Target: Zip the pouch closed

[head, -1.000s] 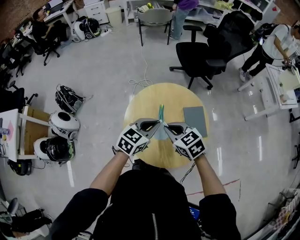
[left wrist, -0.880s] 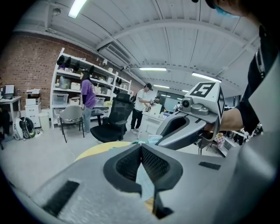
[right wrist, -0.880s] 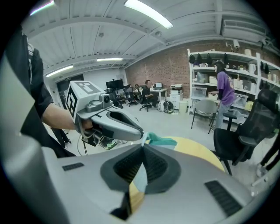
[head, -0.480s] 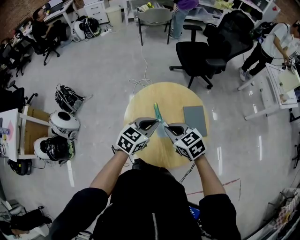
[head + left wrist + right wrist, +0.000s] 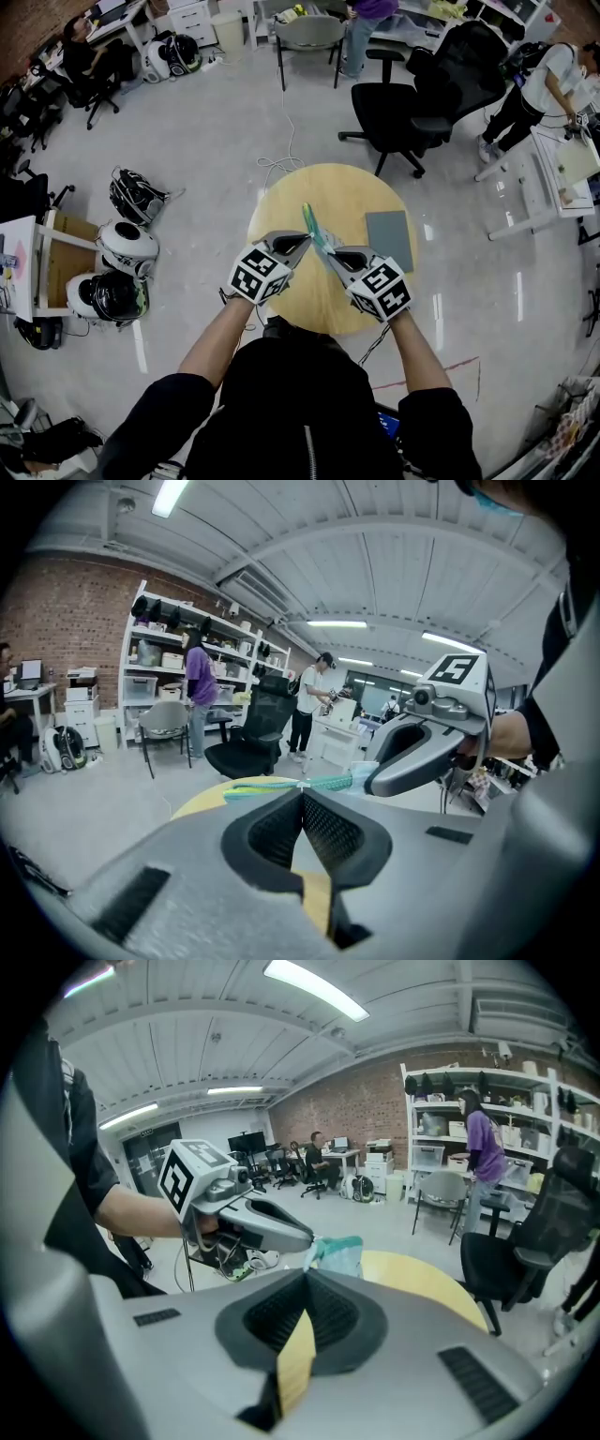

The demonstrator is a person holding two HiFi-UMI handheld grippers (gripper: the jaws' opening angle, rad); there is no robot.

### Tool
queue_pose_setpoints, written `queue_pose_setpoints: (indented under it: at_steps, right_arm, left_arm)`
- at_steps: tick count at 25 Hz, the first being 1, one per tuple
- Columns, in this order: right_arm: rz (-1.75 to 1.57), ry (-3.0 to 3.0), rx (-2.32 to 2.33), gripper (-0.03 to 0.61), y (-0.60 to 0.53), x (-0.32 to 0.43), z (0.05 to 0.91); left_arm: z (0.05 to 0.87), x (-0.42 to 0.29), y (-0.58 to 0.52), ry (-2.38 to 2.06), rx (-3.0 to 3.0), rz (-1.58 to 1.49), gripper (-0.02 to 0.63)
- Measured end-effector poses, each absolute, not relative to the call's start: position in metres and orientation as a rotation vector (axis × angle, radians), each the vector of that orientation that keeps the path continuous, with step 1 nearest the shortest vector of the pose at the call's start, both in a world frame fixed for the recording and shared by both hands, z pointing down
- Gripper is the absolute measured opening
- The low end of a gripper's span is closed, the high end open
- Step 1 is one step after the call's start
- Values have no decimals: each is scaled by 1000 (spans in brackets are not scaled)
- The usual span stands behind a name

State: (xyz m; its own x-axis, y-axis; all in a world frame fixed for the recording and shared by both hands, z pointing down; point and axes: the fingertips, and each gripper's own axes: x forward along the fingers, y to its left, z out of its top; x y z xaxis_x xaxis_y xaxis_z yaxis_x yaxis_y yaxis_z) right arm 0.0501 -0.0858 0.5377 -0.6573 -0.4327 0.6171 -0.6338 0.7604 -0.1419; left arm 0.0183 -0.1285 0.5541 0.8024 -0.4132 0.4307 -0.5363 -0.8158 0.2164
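Note:
I hold a teal and green pouch (image 5: 315, 230) in the air over the round wooden table (image 5: 352, 192), its far end tilted up and to the left. My left gripper (image 5: 302, 244) is shut on the pouch's zip edge (image 5: 272, 785); whether it pinches the pull itself I cannot tell. From the other side, my right gripper (image 5: 330, 255) is shut on the near end of the pouch (image 5: 337, 1252). In the left gripper view the right gripper (image 5: 422, 757) clamps the teal edge. In the right gripper view the left gripper (image 5: 258, 1224) meets the pouch beside my own shut jaws.
A grey flat pad (image 5: 389, 239) lies on the table's right side. A black office chair (image 5: 412, 103) stands just beyond the table. Helmets and bags (image 5: 127, 253) sit on the floor at left. People work at desks around the room's edges.
The pouch has swung from nearly upright to leaning left at its far end. My left gripper has shifted slightly left and back. The right gripper has stayed put.

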Motion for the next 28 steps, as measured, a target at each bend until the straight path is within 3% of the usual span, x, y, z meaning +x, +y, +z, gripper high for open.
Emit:
queue_pose_setpoints:
  at_steps: [28]
  right_arm:
    - [520,-2402,842,5,-90,64,530]
  left_arm:
    - [569,-49,-160,-876,2574,557,6]
